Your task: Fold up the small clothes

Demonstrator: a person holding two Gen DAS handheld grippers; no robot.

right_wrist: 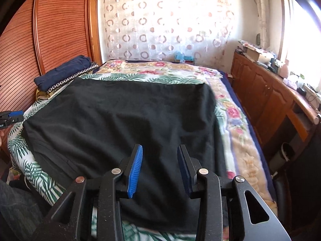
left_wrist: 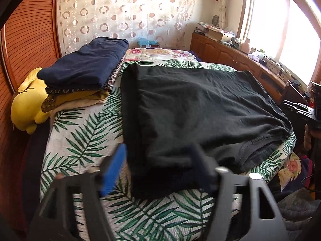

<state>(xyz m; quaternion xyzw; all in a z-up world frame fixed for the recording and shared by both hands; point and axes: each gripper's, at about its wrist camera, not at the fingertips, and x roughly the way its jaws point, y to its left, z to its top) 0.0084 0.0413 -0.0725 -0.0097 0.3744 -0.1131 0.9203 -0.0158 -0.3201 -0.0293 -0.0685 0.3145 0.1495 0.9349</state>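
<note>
Matt black cloth garment (right_wrist: 120,120); glossy ribbed wooden headboard (right_wrist: 60,30)

Black garment (right_wrist: 124,110); green palm-leaf sheet (left_wrist: 80,140); floral blanket (right_wrist: 230,116) at 3 o'clock; navy folded cloth (left_wrist: 86,66), yellow plush (left_wrist: 26,104) at 10 o'clock; blue tool pads (right_wrist: 135,172).

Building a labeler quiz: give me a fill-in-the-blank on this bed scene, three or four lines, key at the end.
1. The garment spread on the bed is ____ in colour.
2. The bedsheet under it is printed with green ____.
3. The pile of folded clothes by the wooden wall has a ____ piece on top.
4. Both the left tool and the right tool have their jaws ____, gripping nothing.

Missing words: black; leaves; navy blue; open
</note>
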